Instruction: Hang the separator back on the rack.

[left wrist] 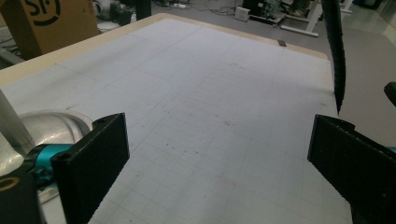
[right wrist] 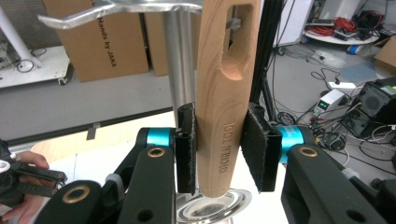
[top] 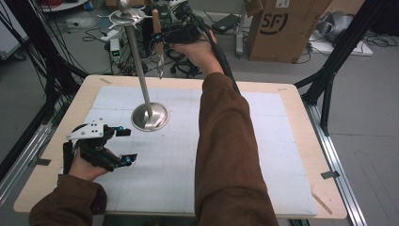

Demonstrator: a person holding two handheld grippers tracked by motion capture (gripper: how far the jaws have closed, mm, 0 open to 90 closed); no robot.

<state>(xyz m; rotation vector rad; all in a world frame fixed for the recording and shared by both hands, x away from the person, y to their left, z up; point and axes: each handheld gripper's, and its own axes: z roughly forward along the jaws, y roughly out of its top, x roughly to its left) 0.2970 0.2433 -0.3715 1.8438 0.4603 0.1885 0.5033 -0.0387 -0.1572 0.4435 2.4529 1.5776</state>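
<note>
Wooden utensil [right wrist: 224, 98] (upright) clamped in right gripper [right wrist: 219, 149] — beside metal stand [top: 141, 70].

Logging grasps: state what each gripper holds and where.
Right gripper clamps the wooden utensil on its handle, near the end opposite the hanging slot. Left gripper is open, holding nothing.

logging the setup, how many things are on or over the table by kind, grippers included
grippers: 2, left open and low over the table, right shut on the utensil
metal stand: 1
wooden utensil: 1
total: 4
</note>
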